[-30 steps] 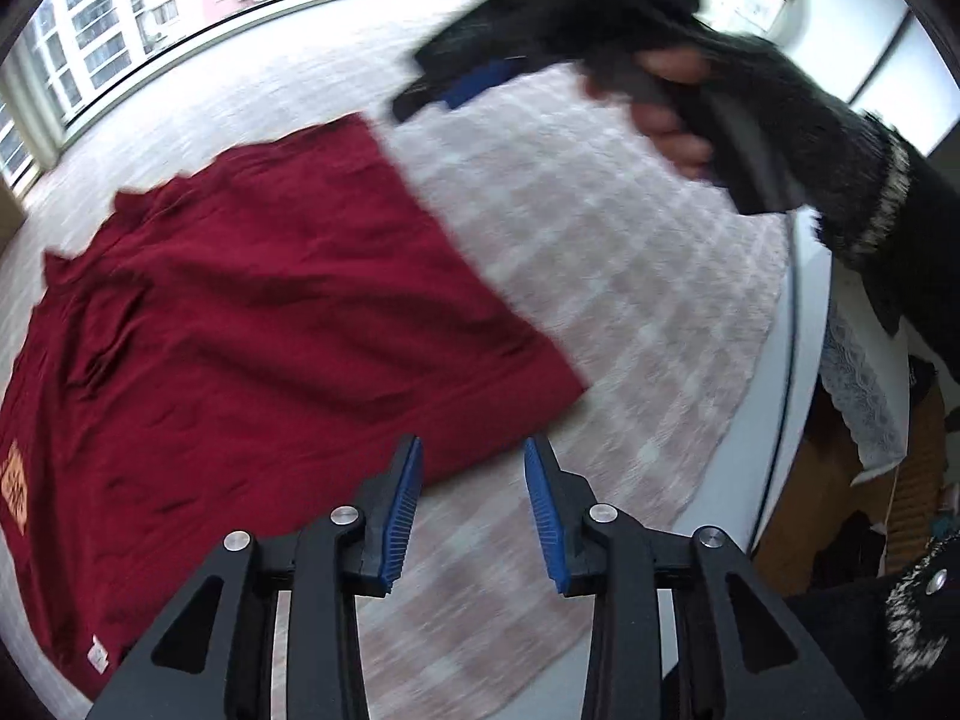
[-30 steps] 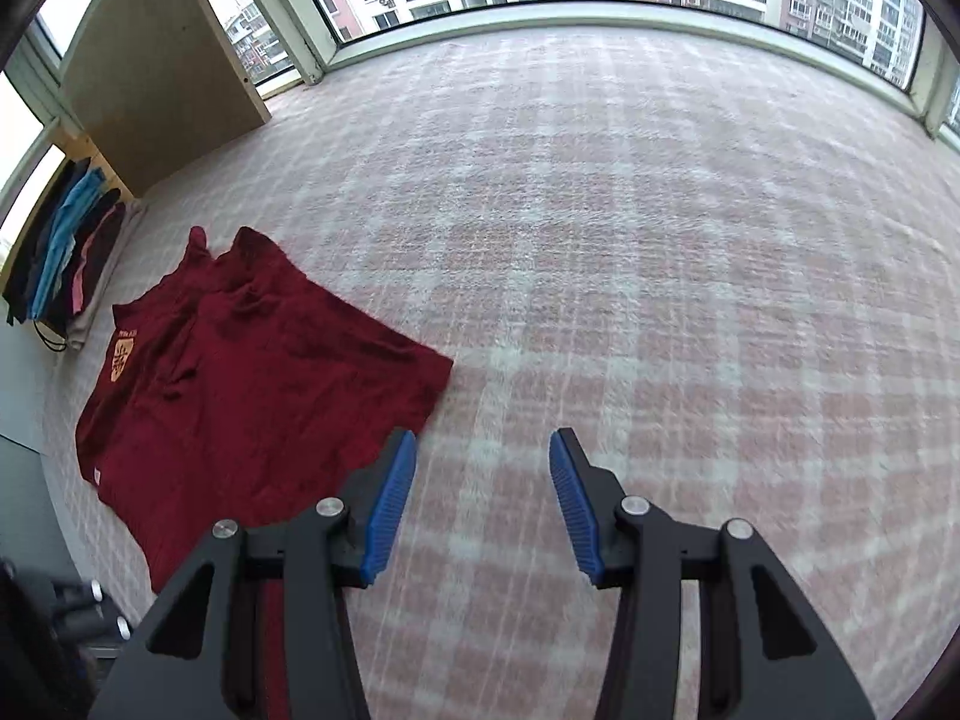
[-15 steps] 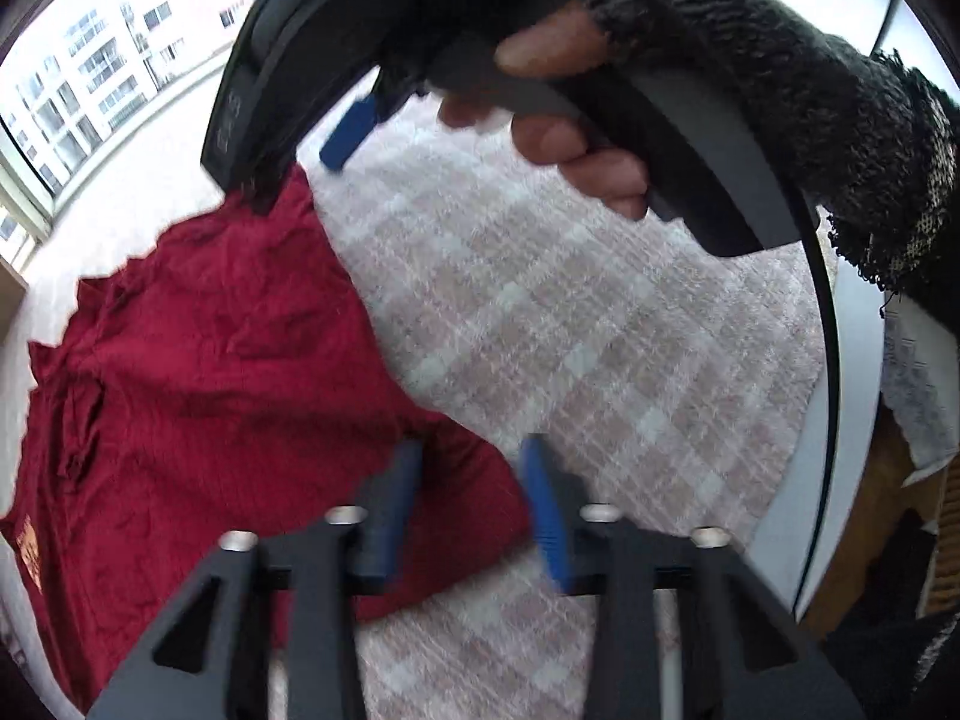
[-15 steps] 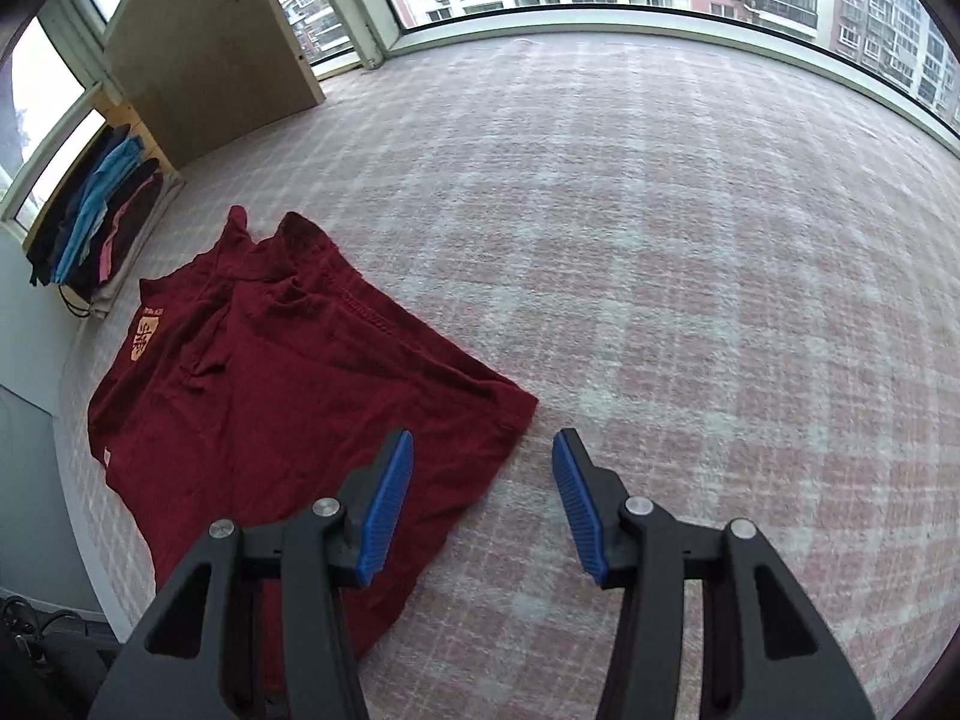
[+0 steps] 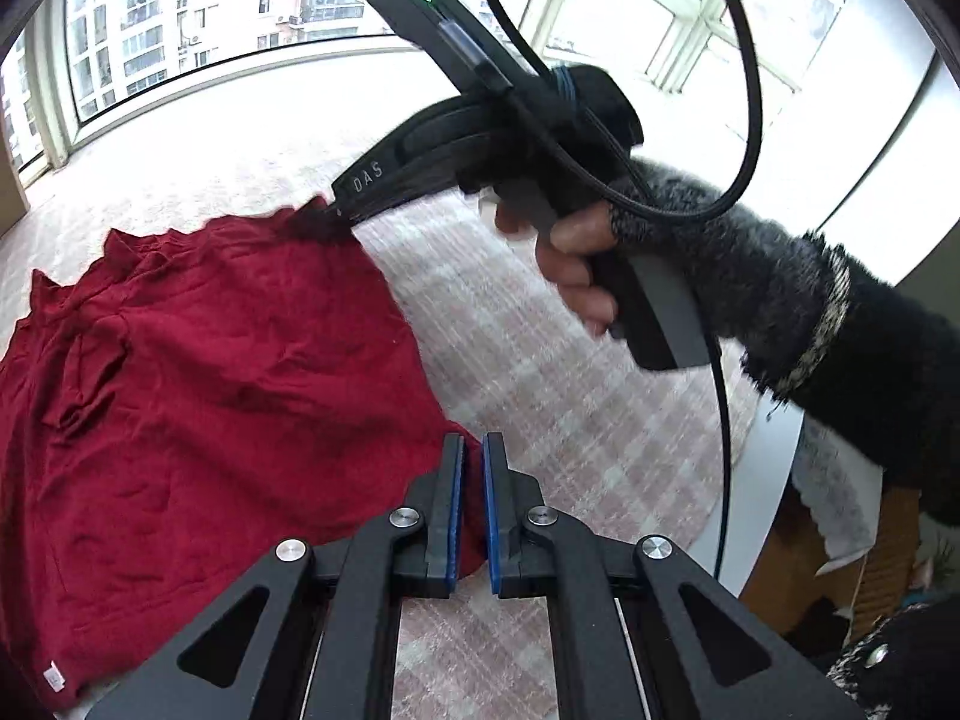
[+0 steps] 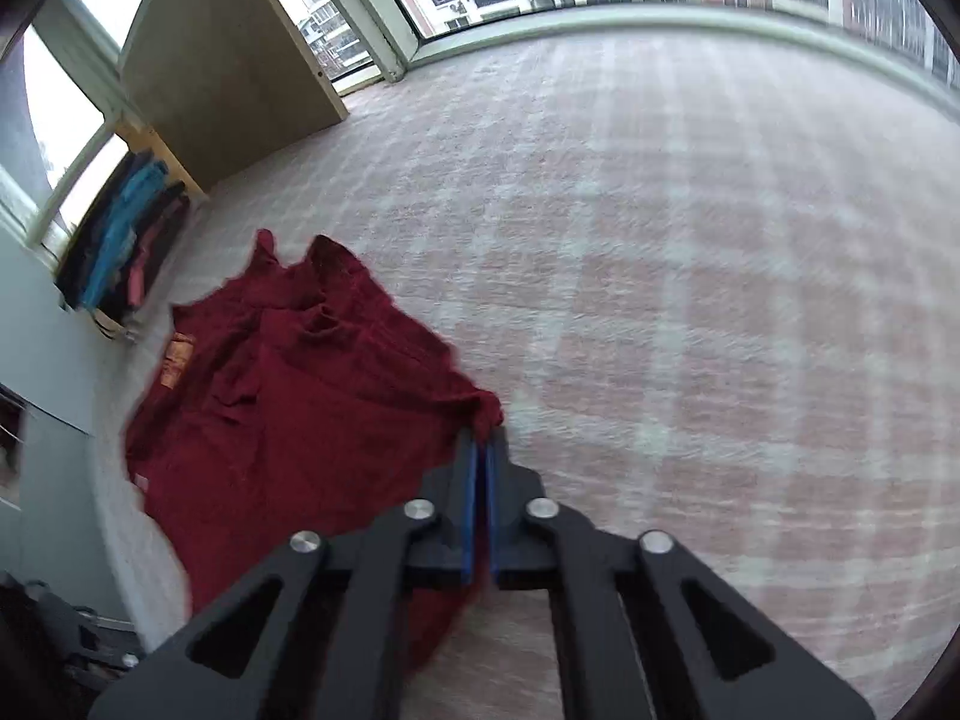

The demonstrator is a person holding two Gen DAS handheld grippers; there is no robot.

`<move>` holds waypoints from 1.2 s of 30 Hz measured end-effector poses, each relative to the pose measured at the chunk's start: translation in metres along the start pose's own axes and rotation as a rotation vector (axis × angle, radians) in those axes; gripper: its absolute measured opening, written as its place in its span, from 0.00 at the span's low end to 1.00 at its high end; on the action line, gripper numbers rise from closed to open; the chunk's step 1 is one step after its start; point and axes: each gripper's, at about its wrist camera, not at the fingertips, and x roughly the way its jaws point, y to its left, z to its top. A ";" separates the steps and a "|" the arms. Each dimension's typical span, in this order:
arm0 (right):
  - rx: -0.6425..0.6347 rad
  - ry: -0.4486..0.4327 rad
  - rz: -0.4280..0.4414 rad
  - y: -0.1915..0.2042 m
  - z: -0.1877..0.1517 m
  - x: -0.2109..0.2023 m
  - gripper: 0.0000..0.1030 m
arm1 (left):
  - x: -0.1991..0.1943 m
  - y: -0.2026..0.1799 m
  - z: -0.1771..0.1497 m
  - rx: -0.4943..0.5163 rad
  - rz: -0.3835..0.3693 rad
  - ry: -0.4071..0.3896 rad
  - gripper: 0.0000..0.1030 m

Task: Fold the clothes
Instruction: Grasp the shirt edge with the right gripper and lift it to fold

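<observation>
A dark red shirt [image 5: 198, 396] lies spread on the checked pink cloth surface [image 5: 540, 372]. In the left wrist view my left gripper [image 5: 471, 456] has its jaws closing on the shirt's near corner, and red cloth shows between the blue pads. Further back, a hand [image 5: 576, 258] holds my right gripper [image 5: 333, 222], whose tip meets the shirt's far corner. In the right wrist view my right gripper [image 6: 481, 450] has its jaws closing on a bunched corner of the red shirt [image 6: 288, 420], with the pads pressed on the cloth. An orange print [image 6: 175, 360] shows near the shirt's far side.
A wooden panel [image 6: 228, 84] stands at the back left by the windows. Folded dark and blue clothes [image 6: 123, 240] are stacked on a shelf beside it. The surface's white edge [image 5: 762, 492] runs along the right, with a black cable [image 5: 726, 360] hanging over it.
Both grippers have gone from open above the surface to closed on the shirt's corners. The right gripper and its hand moved down to the far corner. The left gripper's corner is slightly lifted.
</observation>
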 end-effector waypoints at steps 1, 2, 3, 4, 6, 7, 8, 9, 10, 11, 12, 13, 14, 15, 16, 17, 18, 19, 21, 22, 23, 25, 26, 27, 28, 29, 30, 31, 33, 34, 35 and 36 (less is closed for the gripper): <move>0.030 -0.019 0.013 -0.002 0.000 -0.004 0.03 | -0.003 0.003 0.003 -0.016 -0.015 -0.009 0.05; 0.053 -0.039 0.018 -0.004 0.001 -0.011 0.03 | -0.006 0.006 0.006 -0.033 -0.030 -0.017 0.05; 0.076 -0.058 0.024 -0.006 0.002 -0.018 0.03 | -0.013 0.007 0.007 -0.041 -0.043 -0.029 0.05; 0.105 -0.081 0.041 -0.008 0.004 -0.029 0.03 | -0.021 0.006 0.008 -0.044 -0.052 -0.040 0.05; 0.134 -0.130 0.073 -0.011 0.007 -0.061 0.03 | -0.039 -0.004 0.012 -0.022 -0.072 -0.077 0.05; 0.126 -0.155 0.069 -0.009 0.009 -0.080 0.03 | -0.048 -0.010 0.015 -0.011 -0.092 -0.097 0.05; 0.112 -0.176 0.060 -0.007 0.009 -0.097 0.03 | -0.057 -0.016 0.017 -0.001 -0.112 -0.117 0.05; 0.093 -0.192 0.040 -0.004 0.009 -0.111 0.03 | -0.060 -0.021 0.018 0.001 -0.150 -0.126 0.05; 0.075 -0.207 0.020 0.000 0.009 -0.124 0.03 | -0.063 -0.026 0.019 0.003 -0.189 -0.135 0.05; 0.064 -0.208 -0.007 0.002 0.010 -0.128 0.03 | -0.066 -0.030 0.021 0.005 -0.229 -0.143 0.05; 0.053 -0.204 -0.036 0.004 0.010 -0.131 0.03 | -0.064 -0.035 0.021 0.024 -0.229 -0.144 0.05; 0.050 -0.175 -0.072 0.006 0.013 -0.126 0.03 | -0.060 -0.035 0.019 0.021 -0.240 -0.137 0.05; 0.055 -0.147 -0.096 0.008 0.015 -0.119 0.03 | -0.055 -0.035 0.018 0.015 -0.251 -0.129 0.05; 0.064 -0.128 -0.107 0.010 0.016 -0.113 0.03 | -0.051 -0.034 0.016 0.009 -0.263 -0.121 0.05; 0.074 -0.110 -0.117 0.012 0.016 -0.107 0.03 | -0.051 -0.028 0.013 -0.008 -0.273 -0.123 0.05; 0.082 -0.094 -0.128 0.014 0.017 -0.102 0.03 | -0.052 -0.022 0.011 -0.027 -0.283 -0.127 0.05; 0.086 -0.091 -0.137 0.019 0.020 -0.100 0.03 | -0.053 -0.015 0.008 -0.045 -0.292 -0.130 0.05; 0.090 -0.091 -0.138 0.026 0.024 -0.098 0.03 | -0.059 -0.008 0.004 -0.060 -0.294 -0.145 0.05; 0.093 -0.103 -0.128 0.043 0.034 -0.095 0.03 | -0.073 0.009 -0.002 -0.087 -0.291 -0.179 0.05; 0.088 -0.112 -0.111 0.055 0.038 -0.096 0.03 | -0.084 0.021 -0.008 -0.105 -0.286 -0.205 0.05; 0.074 -0.119 -0.090 0.069 0.046 -0.094 0.03 | -0.095 0.034 -0.014 -0.124 -0.281 -0.231 0.05; 0.011 -0.129 -0.066 0.110 0.062 -0.084 0.03 | -0.115 0.059 -0.031 -0.172 -0.260 -0.278 0.05; -0.029 -0.125 -0.055 0.131 0.069 -0.077 0.03 | -0.124 0.072 -0.041 -0.201 -0.243 -0.301 0.05; -0.070 -0.120 -0.045 0.153 0.076 -0.069 0.03 | -0.132 0.087 -0.053 -0.235 -0.227 -0.315 0.05; -0.110 -0.107 -0.036 0.175 0.082 -0.056 0.03 | -0.139 0.102 -0.065 -0.270 -0.211 -0.328 0.05; -0.147 -0.086 -0.030 0.194 0.086 -0.041 0.03 | -0.144 0.119 -0.080 -0.312 -0.189 -0.334 0.05; -0.183 -0.064 -0.024 0.213 0.089 -0.025 0.03 | -0.146 0.134 -0.092 -0.352 -0.163 -0.334 0.05; -0.211 -0.038 -0.019 0.229 0.092 -0.006 0.03 | -0.147 0.148 -0.105 -0.394 -0.134 -0.332 0.05; -0.257 0.019 -0.019 0.259 0.092 0.035 0.03 | -0.146 0.176 -0.129 -0.470 -0.087 -0.320 0.05; -0.282 0.049 -0.026 0.273 0.092 0.057 0.03 | -0.144 0.185 -0.138 -0.499 -0.078 -0.315 0.05; -0.315 0.076 -0.048 0.286 0.089 0.077 0.03 | -0.141 0.191 -0.148 -0.525 -0.075 -0.310 0.05; -0.343 0.094 -0.070 0.295 0.087 0.093 0.03 | -0.141 0.197 -0.156 -0.544 -0.077 -0.309 0.05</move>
